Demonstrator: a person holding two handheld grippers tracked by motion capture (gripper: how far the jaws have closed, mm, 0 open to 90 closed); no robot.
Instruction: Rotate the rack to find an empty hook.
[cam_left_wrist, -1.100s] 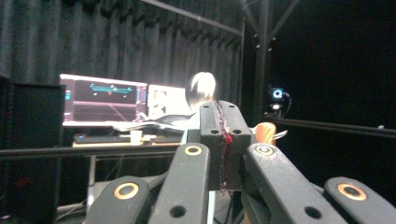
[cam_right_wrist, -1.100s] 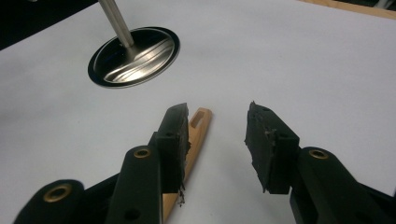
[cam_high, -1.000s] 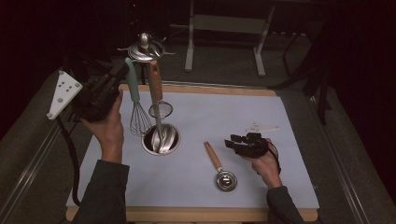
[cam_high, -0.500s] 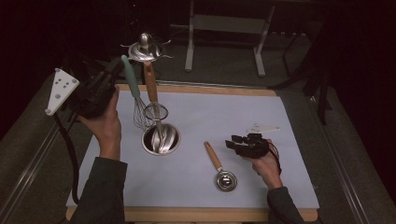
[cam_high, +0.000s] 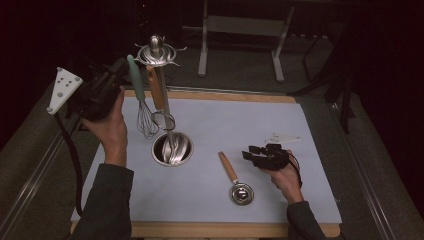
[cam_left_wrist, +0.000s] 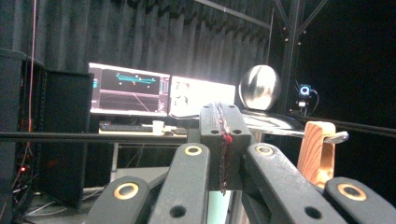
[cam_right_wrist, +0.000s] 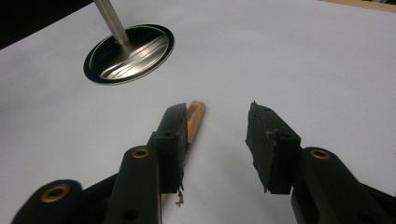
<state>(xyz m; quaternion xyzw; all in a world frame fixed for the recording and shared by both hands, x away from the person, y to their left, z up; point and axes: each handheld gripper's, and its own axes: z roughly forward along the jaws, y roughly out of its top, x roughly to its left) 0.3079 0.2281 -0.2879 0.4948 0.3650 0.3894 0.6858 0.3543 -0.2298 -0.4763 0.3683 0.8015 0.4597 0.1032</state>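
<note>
Bench (cam_high: 300, 100): wooden edge, covered by a white mat (cam_high: 240, 125). On the mat: a round steel stand base (cam_high: 172, 149) left of centre, and a wooden-handled strainer (cam_high: 236, 180) lying flat nearby.

Whisk (cam_high: 145, 107): matt mint plastic handle, thin steel wires. Rack (cam_high: 171, 148): polished glossy metal. Scoop (cam_high: 235, 180): smooth wood handle, shiny steel bowl. Tabletop (cam_high: 240, 130): matt pale sheet, wood edging. Fingers (cam_right_wrist: 268, 140): rough black pads.

High view looks down and forward over the whole worktop (cam_high: 300, 130), left gripper view is tilted up level toward the monitors (cam_left_wrist: 161, 95) out back, and right gripper view sits low and close, sharing the steel holder base (cam_right_wrist: 128, 53) (cam_high: 172, 149) with the high view.
</note>
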